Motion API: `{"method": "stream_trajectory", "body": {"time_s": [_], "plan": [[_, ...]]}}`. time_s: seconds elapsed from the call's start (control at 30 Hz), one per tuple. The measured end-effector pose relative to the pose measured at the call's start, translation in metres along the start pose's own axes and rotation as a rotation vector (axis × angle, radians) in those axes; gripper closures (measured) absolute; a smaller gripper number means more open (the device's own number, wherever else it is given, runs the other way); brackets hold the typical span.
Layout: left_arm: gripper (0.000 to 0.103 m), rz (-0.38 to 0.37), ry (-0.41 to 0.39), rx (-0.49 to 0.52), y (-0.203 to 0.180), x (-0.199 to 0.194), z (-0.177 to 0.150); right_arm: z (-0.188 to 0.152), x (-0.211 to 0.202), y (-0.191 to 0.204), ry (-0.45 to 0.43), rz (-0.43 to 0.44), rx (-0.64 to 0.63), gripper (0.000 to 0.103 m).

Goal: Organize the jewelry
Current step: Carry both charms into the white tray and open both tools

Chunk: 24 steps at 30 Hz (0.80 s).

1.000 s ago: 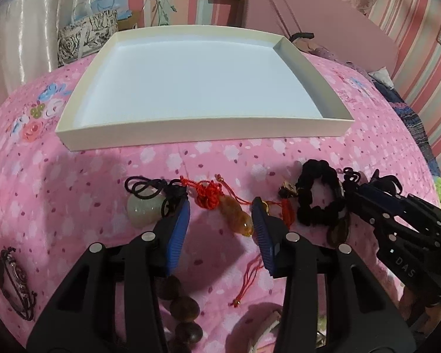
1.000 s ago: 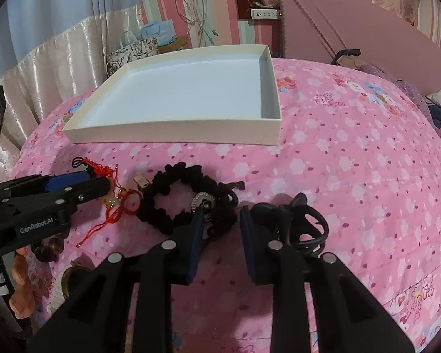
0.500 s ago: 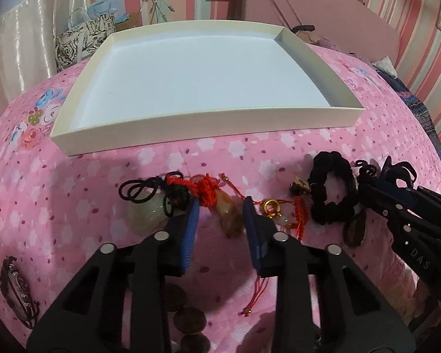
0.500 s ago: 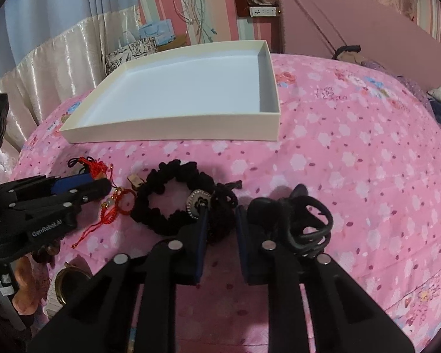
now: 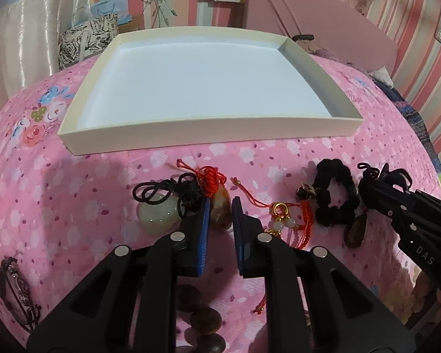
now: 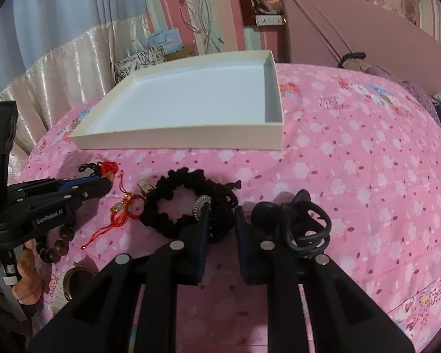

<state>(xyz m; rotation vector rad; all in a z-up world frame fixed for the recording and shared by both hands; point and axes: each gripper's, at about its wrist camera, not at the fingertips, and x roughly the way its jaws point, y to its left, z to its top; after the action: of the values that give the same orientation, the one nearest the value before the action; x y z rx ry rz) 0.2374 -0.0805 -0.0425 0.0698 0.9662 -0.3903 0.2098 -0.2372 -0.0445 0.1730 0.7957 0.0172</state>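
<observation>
A shallow white tray [image 5: 208,136] [image 6: 191,141] lies on the pink bedspread, with jewelry spread in front of it. My left gripper [image 5: 221,206] has closed on the amber stone pendant [image 5: 220,207] with a red knotted cord [image 5: 210,176]. Beside it lie a pale green pendant [image 5: 157,214] on black cord and a red-and-gold charm bracelet [image 5: 285,220]. My right gripper [image 6: 220,214] is closed around the black braided bracelet [image 6: 188,203] near its silver bead [image 6: 201,203]. The right gripper also shows in the left wrist view [image 5: 397,206].
A black hair clip [image 6: 302,223] lies right of the right gripper. Dark wooden beads [image 5: 203,317] [image 6: 56,244] and a dark bracelet [image 5: 14,288] lie near the bed's front edge. A patterned bag [image 5: 85,41] and headboard [image 6: 367,38] stand behind the tray.
Both grippers narrowed their jaws: the left closed on the amber pendant, the right on the black braided bracelet. Both moved slightly forward toward the jewelry.
</observation>
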Motion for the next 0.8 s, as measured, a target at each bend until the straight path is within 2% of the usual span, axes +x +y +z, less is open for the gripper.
{"method": "stream_trajectory", "body": {"time_s": [0.27,0.43,0.63,0.8], "plan": [[0.093,0.002,-0.051,-0.001,0.001,-0.023,0.005,0.011,-0.013,0.000,-0.062,-0.002,-0.002,0.086],[0.093,-0.039,-0.045,-0.046,0.019,-0.037,0.020,0.027,-0.019,0.004,-0.065,0.009,-0.015,0.086],[0.094,-0.082,-0.066,-0.061,0.037,-0.055,0.053,0.069,-0.029,0.003,-0.085,0.004,-0.035,0.086],[0.094,-0.068,-0.080,-0.044,0.045,-0.051,0.104,0.117,-0.013,0.002,-0.082,0.001,-0.053,0.086]]}}
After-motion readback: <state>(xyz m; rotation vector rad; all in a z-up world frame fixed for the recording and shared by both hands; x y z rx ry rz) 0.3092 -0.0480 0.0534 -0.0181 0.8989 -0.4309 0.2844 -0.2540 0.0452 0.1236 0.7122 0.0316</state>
